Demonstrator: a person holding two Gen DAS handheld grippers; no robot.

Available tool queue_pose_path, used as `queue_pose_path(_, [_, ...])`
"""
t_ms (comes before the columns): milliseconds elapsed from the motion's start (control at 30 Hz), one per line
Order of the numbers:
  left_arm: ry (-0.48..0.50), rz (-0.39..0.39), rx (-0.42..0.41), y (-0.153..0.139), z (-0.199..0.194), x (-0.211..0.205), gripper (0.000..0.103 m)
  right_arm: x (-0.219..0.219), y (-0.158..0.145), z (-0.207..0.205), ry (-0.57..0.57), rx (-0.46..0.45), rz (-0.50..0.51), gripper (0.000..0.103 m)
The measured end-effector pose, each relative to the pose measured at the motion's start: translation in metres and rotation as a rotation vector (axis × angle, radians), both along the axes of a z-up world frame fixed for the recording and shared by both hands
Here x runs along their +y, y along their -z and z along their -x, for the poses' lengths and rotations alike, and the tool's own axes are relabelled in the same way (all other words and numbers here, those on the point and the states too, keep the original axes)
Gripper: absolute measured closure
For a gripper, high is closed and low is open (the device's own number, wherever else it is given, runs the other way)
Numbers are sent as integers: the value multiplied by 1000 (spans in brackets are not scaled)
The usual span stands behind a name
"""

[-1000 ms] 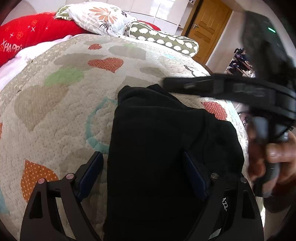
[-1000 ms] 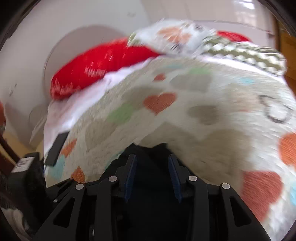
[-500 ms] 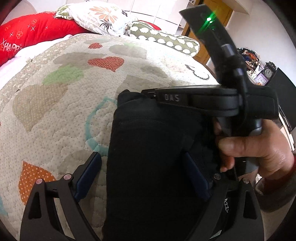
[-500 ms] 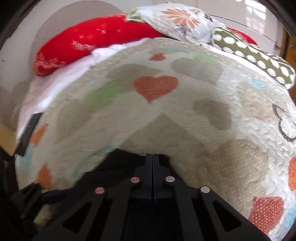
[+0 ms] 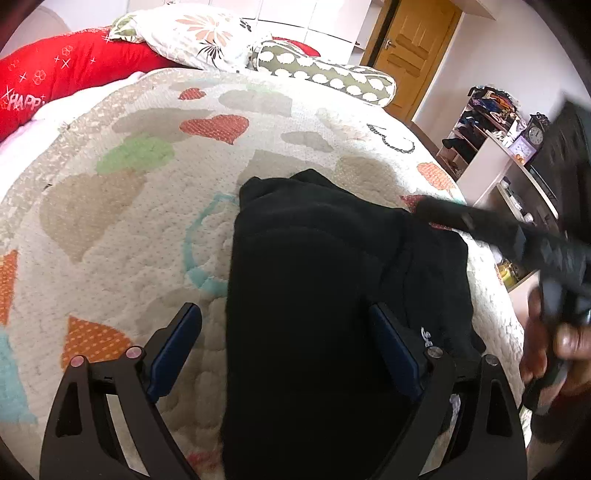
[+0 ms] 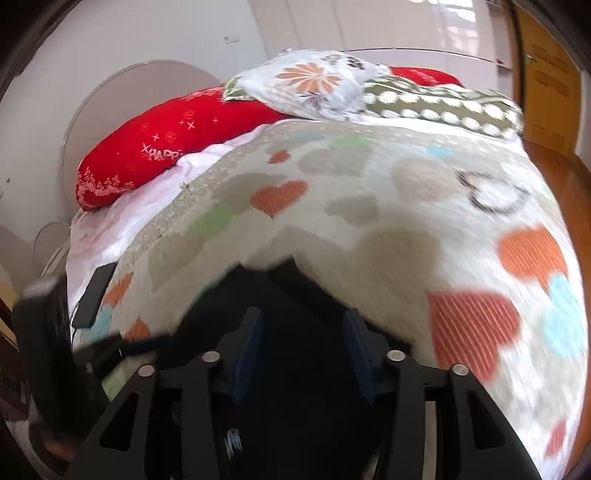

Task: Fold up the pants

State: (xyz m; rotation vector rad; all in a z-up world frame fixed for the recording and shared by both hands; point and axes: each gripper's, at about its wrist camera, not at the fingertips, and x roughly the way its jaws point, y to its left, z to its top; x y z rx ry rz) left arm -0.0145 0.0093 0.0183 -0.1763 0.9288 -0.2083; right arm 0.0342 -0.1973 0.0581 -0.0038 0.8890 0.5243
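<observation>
The black pants (image 5: 314, 295) lie folded in a compact pile on the heart-patterned quilt (image 5: 129, 206). My left gripper (image 5: 286, 336) is open, its blue-padded fingers (image 5: 173, 343) spread over the near part of the pile, one on the quilt side and one on the cloth. My right gripper (image 6: 301, 343) is open above the same pants (image 6: 295, 314), its view blurred by motion. In the left wrist view the right gripper (image 5: 424, 206) shows as a blurred black bar at the pile's right edge, held by a hand (image 5: 565, 343).
A red pillow (image 5: 55, 81), a floral pillow (image 5: 199, 33) and a green patterned bolster (image 5: 325, 74) line the head of the bed. The bed's right edge drops to a floor with cluttered shelves (image 5: 491, 122) and a wooden door (image 5: 417, 48). A dark flat object (image 6: 92, 295) lies at the quilt's left edge.
My right gripper was shut over the pants half a second ago; it has opened and pulled back to the right. The left gripper stays open and still over the pile.
</observation>
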Motion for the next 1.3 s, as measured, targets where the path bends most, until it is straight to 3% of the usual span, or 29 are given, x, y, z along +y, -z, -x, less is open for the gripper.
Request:
queue_pose_path(300, [-7, 48, 5, -8, 6, 16, 11, -61, 30, 44, 148, 95, -125, 38])
queue_pose_path(500, [-23, 94, 11, -9, 2, 28, 11, -69, 47, 49, 146, 143, -218, 34])
queue_pose_path(800, [-17, 147, 58, 2, -9, 33, 11, -63, 52, 46, 132, 141, -222, 30])
queue_pose_path(1300, [37, 140, 61, 11, -19, 21, 7, -51, 60, 42, 59, 95, -239, 20])
